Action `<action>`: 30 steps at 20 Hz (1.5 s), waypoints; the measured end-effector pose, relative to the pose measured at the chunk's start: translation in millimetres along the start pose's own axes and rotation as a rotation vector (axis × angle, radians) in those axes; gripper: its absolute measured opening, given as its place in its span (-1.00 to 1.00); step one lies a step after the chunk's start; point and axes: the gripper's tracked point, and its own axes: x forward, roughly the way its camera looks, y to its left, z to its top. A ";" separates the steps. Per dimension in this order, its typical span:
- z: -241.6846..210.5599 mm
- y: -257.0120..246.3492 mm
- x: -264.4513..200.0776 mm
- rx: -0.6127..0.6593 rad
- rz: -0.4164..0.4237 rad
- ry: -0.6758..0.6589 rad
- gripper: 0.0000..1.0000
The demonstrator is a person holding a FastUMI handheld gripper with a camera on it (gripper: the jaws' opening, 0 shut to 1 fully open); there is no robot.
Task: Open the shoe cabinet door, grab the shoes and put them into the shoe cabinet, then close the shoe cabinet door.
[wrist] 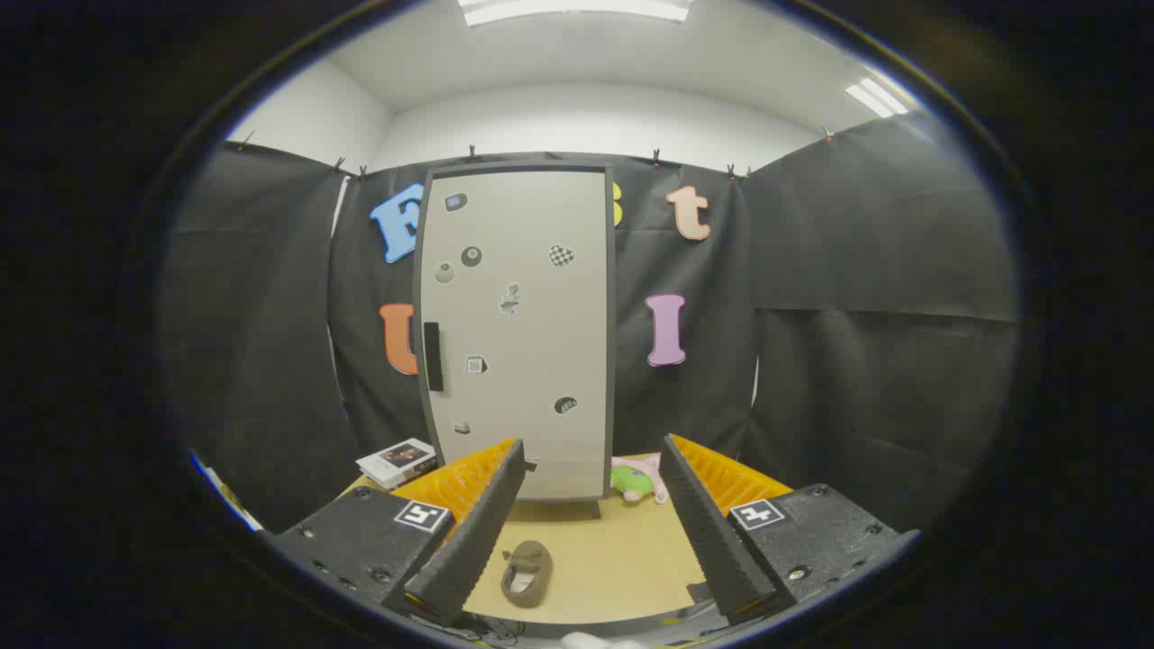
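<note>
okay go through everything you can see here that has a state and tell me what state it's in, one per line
shoe cabinet door: closed, handle on its left edge
shoe: lying on the table, between the fingers, not gripped
gripper: open, fingers spread wide, holding nothing
plush toy: lying on the table beside the cabinet
ceiling light: on

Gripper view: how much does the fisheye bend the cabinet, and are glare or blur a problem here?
Gripper view: the shoe cabinet door bows outward along its edges; ceiling lights glare white but lighting below is even; the shoe and stickers stay sharp; the gripper has its jaws open, holding nothing.
</note>
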 end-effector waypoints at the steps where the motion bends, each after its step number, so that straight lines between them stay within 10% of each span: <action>1: 0.7 2.9 1.3 -0.005 -0.001 0.000 0.97; 15: -1.8 35.3 10.2 -0.004 -0.009 0.000 0.96; 30: -5.1 175.9 184.0 0.006 0.183 0.036 0.97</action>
